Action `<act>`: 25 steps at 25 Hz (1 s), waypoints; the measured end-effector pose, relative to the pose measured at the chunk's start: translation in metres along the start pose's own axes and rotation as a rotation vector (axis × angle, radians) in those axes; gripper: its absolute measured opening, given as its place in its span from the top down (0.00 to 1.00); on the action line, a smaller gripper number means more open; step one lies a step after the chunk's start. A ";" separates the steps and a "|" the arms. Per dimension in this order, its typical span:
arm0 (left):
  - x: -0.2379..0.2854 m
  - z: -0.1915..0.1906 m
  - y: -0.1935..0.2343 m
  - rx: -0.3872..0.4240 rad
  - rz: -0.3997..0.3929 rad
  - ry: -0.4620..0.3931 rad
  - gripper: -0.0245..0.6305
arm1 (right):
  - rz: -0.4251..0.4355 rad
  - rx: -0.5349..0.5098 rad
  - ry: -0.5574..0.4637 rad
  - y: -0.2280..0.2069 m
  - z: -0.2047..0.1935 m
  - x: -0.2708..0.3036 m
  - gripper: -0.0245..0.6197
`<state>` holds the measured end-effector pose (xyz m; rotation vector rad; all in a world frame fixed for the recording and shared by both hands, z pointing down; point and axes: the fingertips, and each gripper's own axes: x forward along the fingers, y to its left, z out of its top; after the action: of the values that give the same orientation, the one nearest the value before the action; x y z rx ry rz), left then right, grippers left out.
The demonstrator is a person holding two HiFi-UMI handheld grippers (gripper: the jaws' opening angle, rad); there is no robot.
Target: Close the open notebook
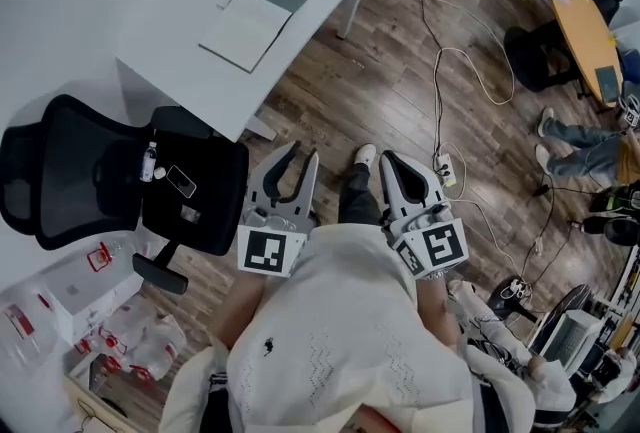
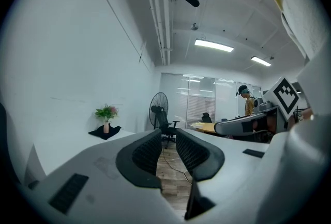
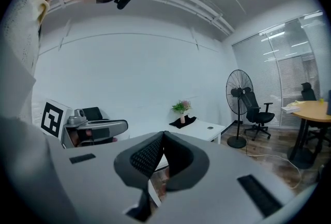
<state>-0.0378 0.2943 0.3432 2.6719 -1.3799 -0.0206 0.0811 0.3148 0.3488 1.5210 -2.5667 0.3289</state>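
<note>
The notebook [image 1: 250, 21] lies flat on the white desk [image 1: 140, 1], near the desk's front edge, with a pale face up and a dark band along its far end. Both grippers hang over the wooden floor close to my body, well short of the desk. In the head view my left gripper [image 1: 305, 153] has its jaws apart with nothing between them; its own view shows the left gripper [image 2: 168, 134] the same, with floor in the gap. My right gripper [image 1: 386, 159] has its tips together, and the right gripper [image 3: 163, 135] holds nothing. Neither gripper view shows the notebook.
A black office chair [image 1: 120, 176] with a small bottle and a phone on its seat stands between me and the desk. Cables and a power strip [image 1: 445, 166] lie on the floor. Beyond are a standing fan [image 3: 237, 93], a potted plant [image 3: 182, 109], and a round wooden table [image 1: 585, 16].
</note>
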 end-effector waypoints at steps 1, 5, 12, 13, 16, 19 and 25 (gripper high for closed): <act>0.007 -0.001 0.002 0.001 0.007 0.002 0.83 | 0.007 -0.001 0.007 -0.006 0.000 0.005 0.96; 0.037 0.000 0.006 0.001 0.035 0.014 0.82 | 0.030 0.001 0.022 -0.035 0.004 0.025 0.96; 0.093 0.008 0.017 0.011 0.075 0.017 0.82 | 0.069 0.002 0.019 -0.082 0.021 0.064 0.96; 0.100 0.010 0.018 0.010 0.083 0.018 0.82 | 0.077 0.000 0.019 -0.088 0.024 0.069 0.96; 0.120 0.014 0.020 0.012 0.105 0.018 0.82 | 0.100 -0.004 0.022 -0.105 0.032 0.080 0.96; 0.141 0.016 0.019 0.011 0.126 0.022 0.82 | 0.122 -0.005 0.028 -0.125 0.037 0.089 0.96; 0.184 0.020 0.011 0.014 0.169 0.014 0.82 | 0.169 -0.017 0.025 -0.168 0.048 0.106 0.96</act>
<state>0.0586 0.1357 0.3342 2.5517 -1.6022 0.0248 0.1775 0.1347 0.3465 1.2888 -2.6767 0.3422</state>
